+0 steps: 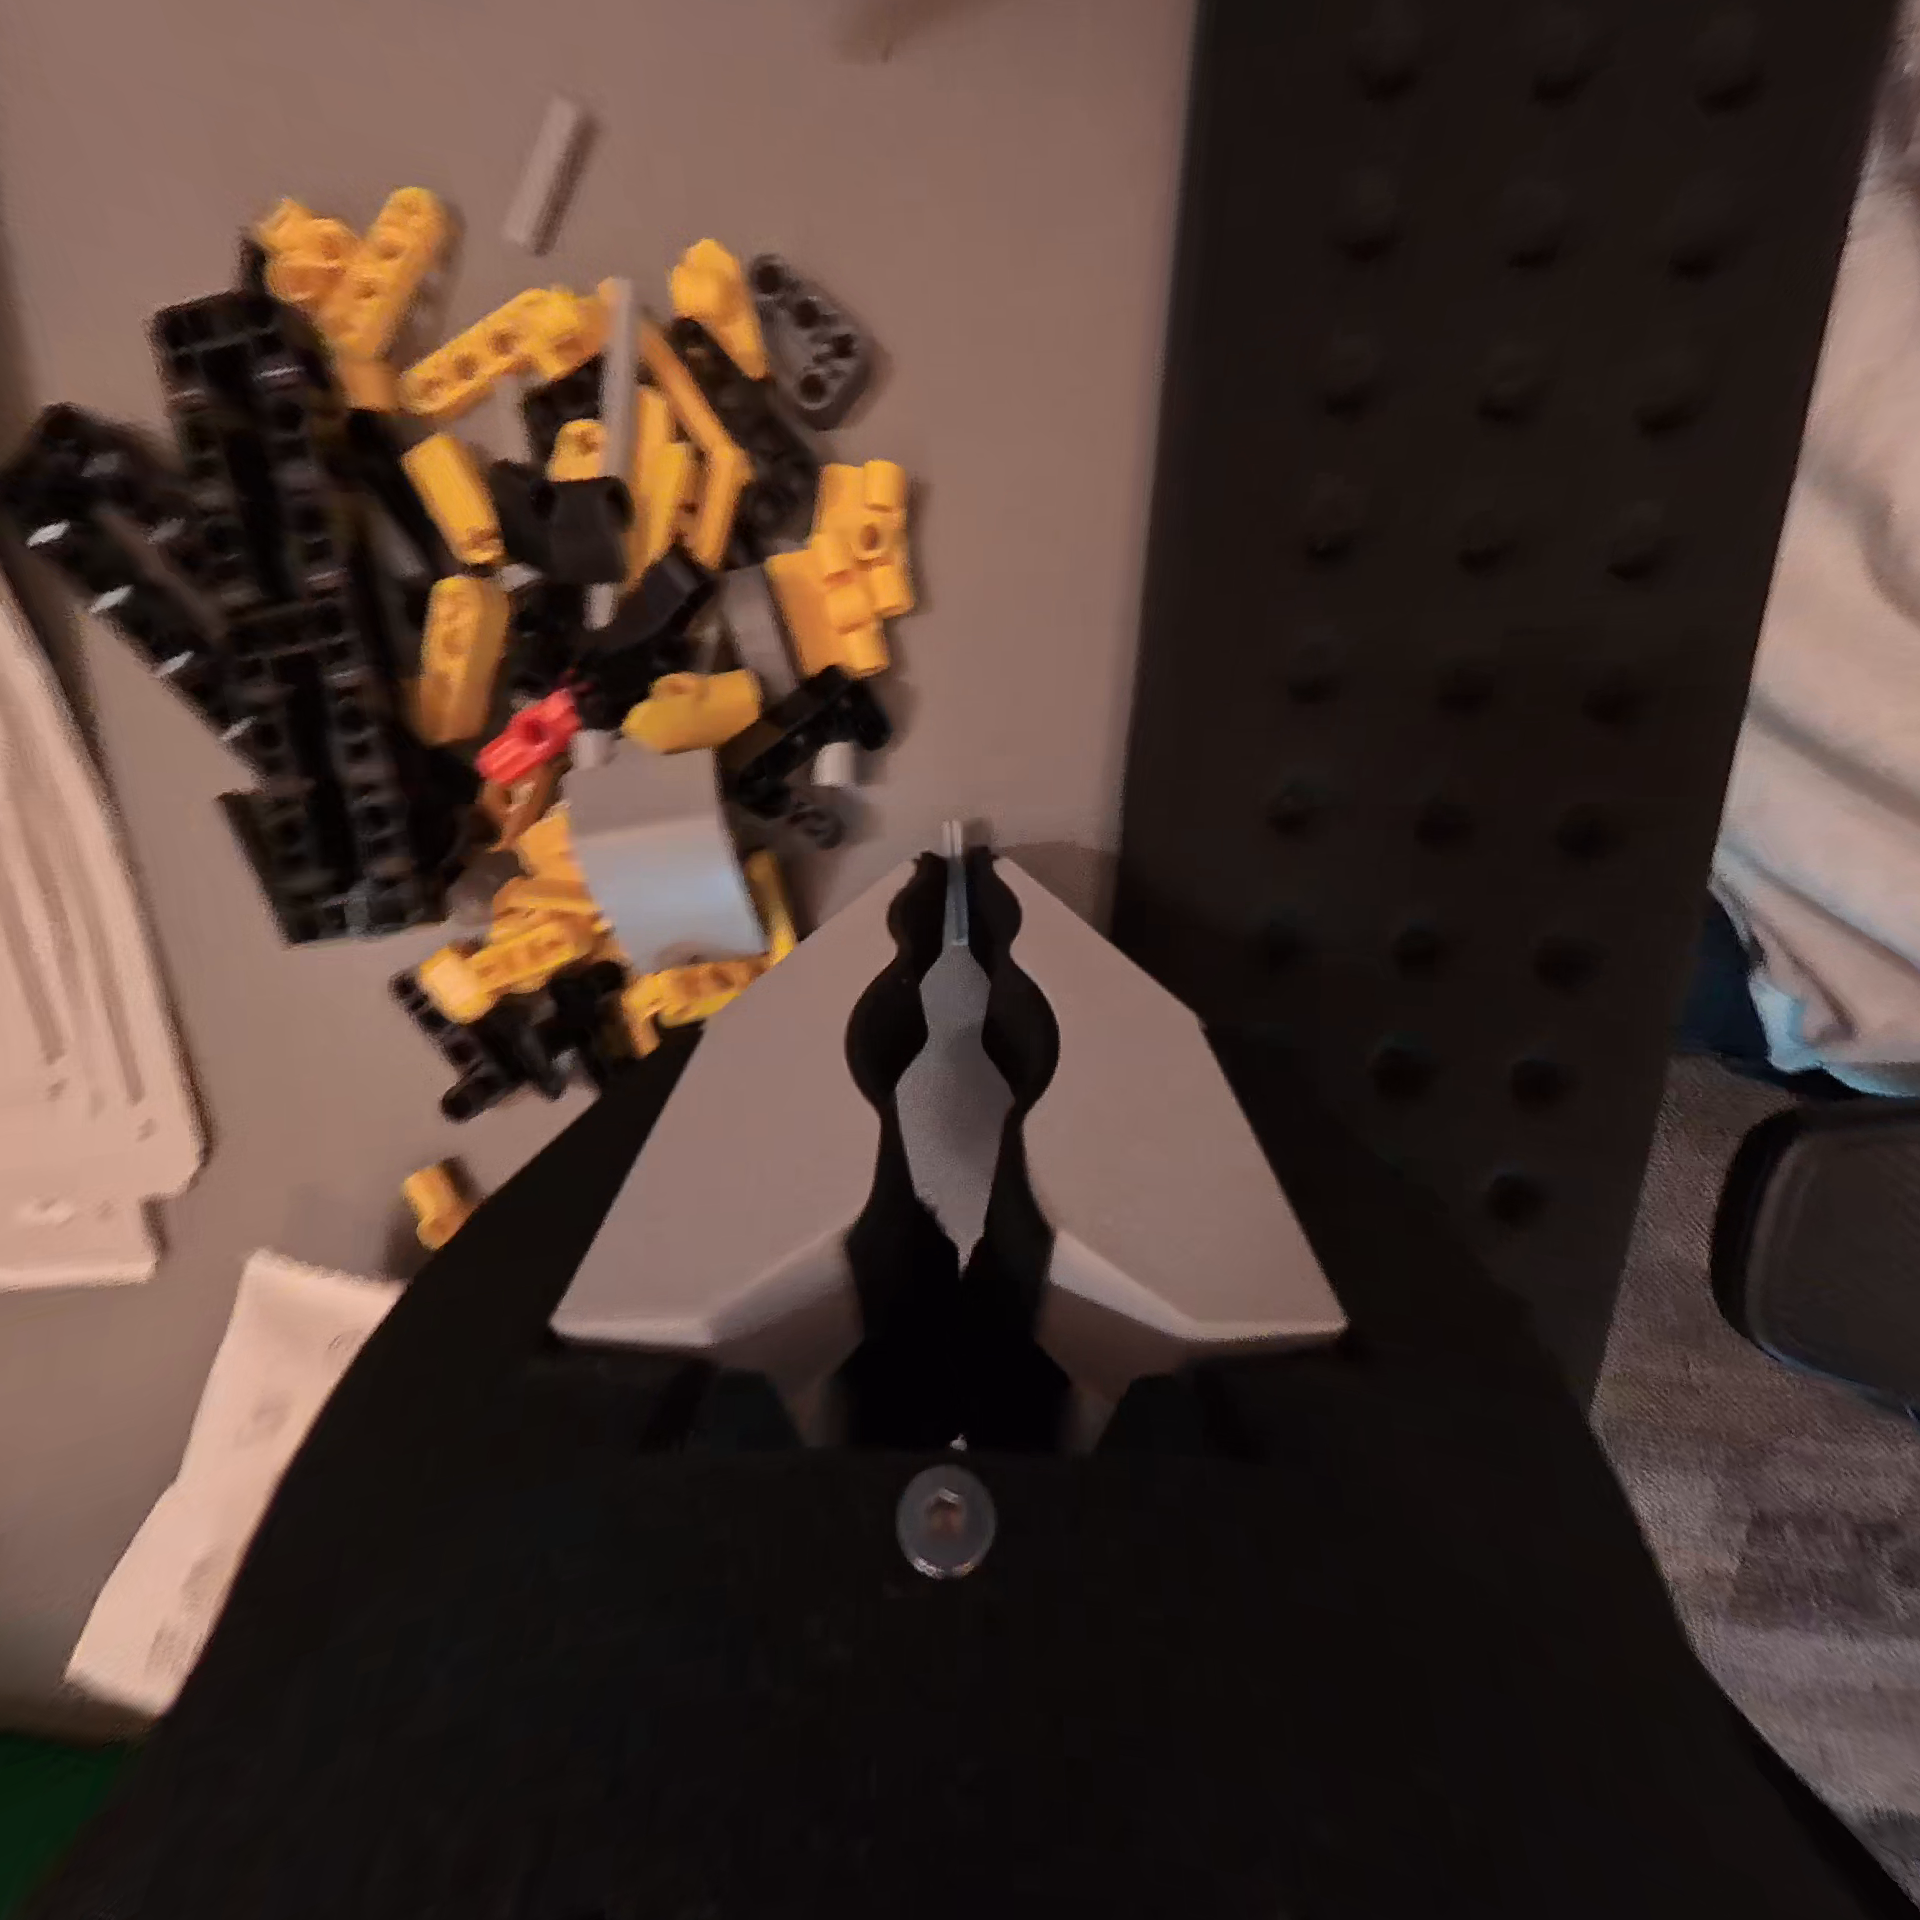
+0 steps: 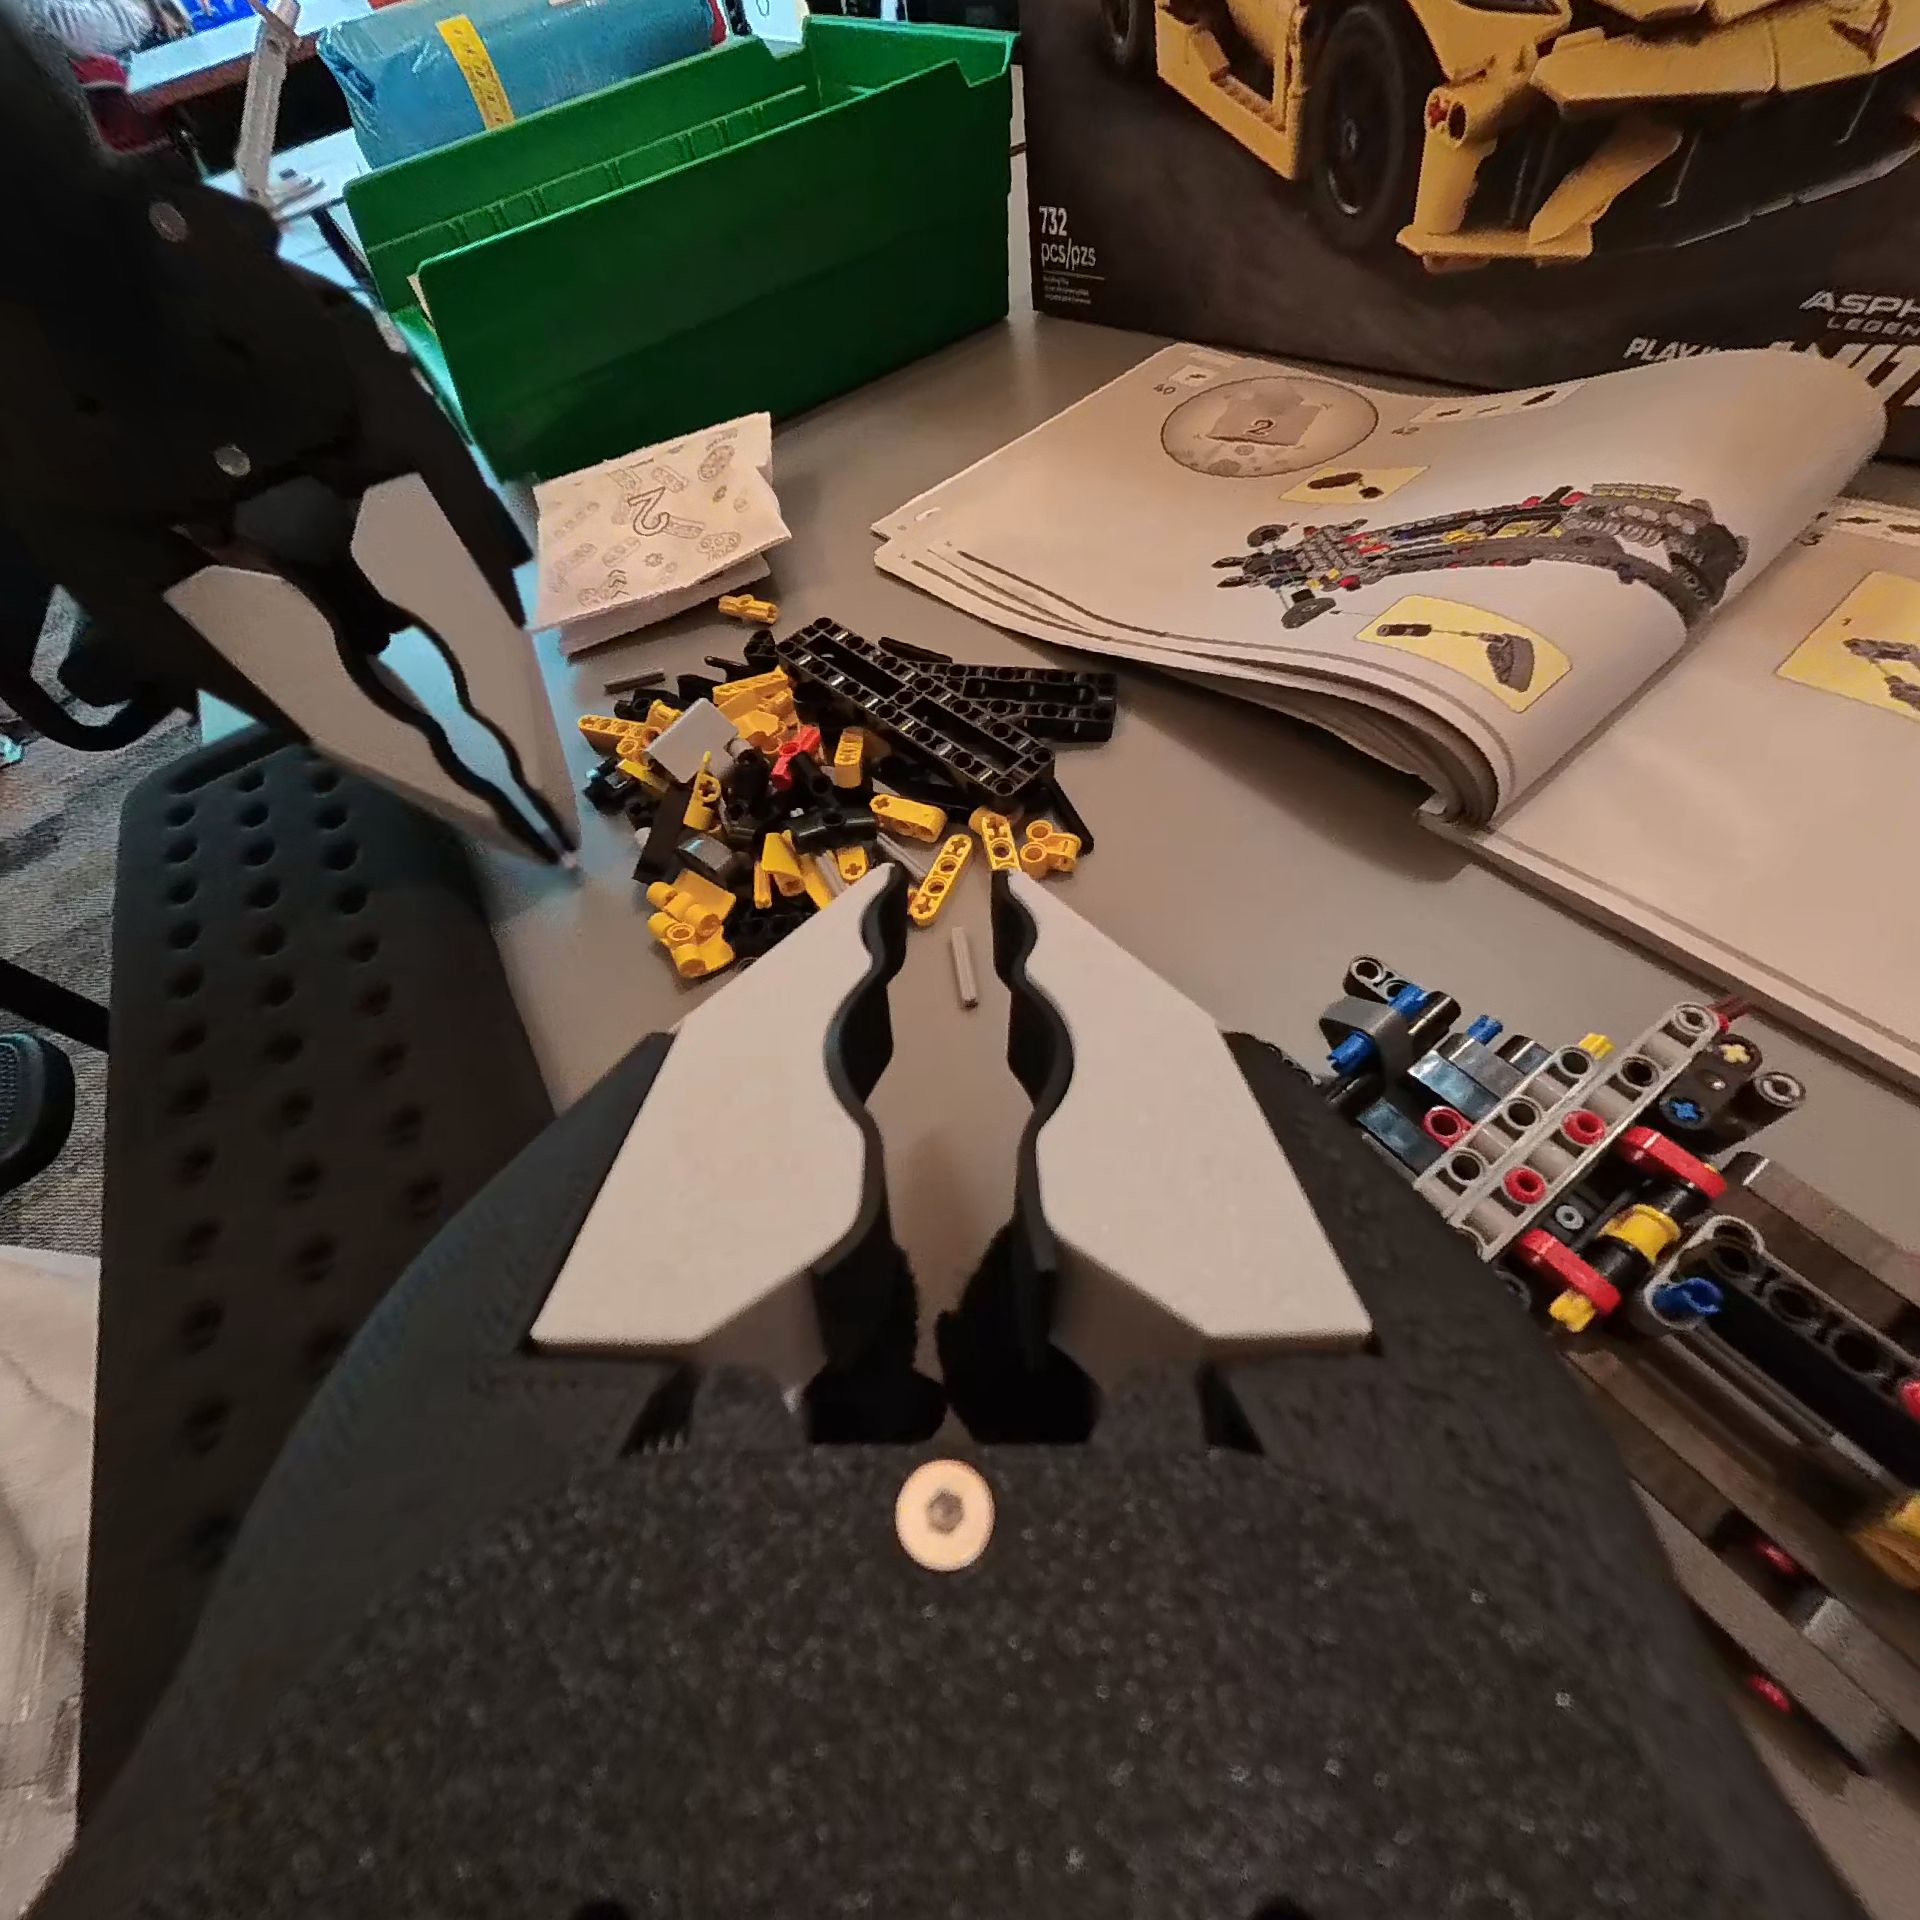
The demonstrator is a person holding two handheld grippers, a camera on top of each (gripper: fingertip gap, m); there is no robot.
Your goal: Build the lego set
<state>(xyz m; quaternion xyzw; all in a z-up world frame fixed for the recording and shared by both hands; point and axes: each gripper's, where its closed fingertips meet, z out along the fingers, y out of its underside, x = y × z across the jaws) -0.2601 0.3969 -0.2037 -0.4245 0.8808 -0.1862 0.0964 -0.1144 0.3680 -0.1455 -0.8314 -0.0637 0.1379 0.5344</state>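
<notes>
A pile of loose yellow and black Lego pieces [image 1: 499,623] lies on the grey table [image 1: 987,312]. It also shows in the right wrist view [image 2: 831,769]. My left gripper [image 1: 954,862] is shut on a thin light grey piece [image 1: 956,904] just beside the pile, near the table's edge. It also shows from the side in the right wrist view [image 2: 561,854]. My right gripper [image 2: 950,891] is open and empty, low over the table at the pile's near side. A short grey axle [image 2: 966,966] lies on the table between its fingers. A partly built grey and black assembly [image 2: 1558,1153] lies at the right.
An open instruction booklet [image 2: 1455,644] lies behind the pile at the right, and the set's box [image 2: 1455,208] stands behind it. Green bins [image 2: 707,270] stand at the back left, with a numbered paper bag [image 2: 655,520] in front. A black perforated chair [image 2: 291,987] is at the table's edge. The tips of one gripper are about 15 cm away from the tips of the other.
</notes>
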